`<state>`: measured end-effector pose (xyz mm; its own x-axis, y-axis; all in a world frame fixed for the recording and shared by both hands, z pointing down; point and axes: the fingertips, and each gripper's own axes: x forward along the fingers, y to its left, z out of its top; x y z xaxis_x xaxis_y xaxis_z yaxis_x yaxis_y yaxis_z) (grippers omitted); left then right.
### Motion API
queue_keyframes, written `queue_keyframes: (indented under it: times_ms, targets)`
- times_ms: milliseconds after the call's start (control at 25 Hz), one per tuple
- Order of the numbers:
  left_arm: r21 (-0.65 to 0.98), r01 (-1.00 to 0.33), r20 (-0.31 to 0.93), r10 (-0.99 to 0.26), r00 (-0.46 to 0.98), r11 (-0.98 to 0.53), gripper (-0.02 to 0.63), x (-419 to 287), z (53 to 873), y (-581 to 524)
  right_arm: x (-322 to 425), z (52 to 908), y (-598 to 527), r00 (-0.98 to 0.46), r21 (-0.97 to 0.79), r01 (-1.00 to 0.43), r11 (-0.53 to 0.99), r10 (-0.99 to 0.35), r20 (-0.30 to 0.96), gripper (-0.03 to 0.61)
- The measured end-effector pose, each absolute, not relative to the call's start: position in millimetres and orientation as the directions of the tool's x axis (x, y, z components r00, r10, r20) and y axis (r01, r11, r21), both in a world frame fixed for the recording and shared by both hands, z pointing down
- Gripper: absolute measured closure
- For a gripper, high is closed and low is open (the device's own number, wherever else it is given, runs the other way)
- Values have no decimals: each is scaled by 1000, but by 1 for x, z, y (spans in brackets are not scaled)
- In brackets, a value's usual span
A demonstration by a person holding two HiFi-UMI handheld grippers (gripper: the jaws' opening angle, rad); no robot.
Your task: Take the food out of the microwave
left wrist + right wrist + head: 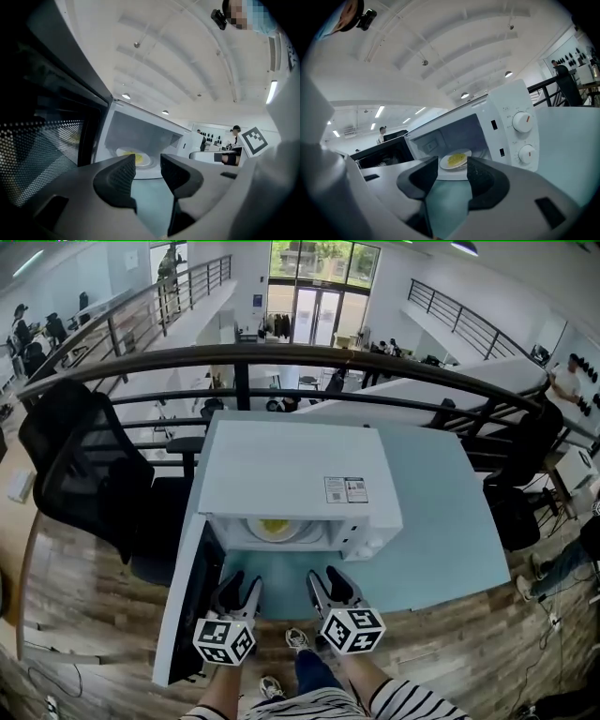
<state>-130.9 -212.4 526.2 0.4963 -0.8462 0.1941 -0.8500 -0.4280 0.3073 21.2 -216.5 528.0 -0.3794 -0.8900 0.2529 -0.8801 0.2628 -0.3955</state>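
A white microwave stands on a light blue table, its door swung wide to the left. Inside it sits a white plate with yellow food on it. My left gripper and right gripper hover side by side just before the oven's mouth, clear of the plate. Both are open with nothing between the fingers. In the left gripper view the plate shows beyond the left gripper. The right gripper frames it in the right gripper view.
The open door flanks my left gripper closely. Two knobs sit on the microwave's right panel. A black chair stands left of the table, and a dark railing runs behind it. Bare table stretches to the microwave's right.
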Motion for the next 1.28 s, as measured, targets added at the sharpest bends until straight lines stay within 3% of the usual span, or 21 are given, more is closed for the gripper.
queue_keyframes:
  times_ms: [1280]
  targets:
    - [324, -883, 309, -845, 437, -339, 459, -125, 598, -344, -10, 603, -346, -416, -432, -865, 254, -845, 336, 385]
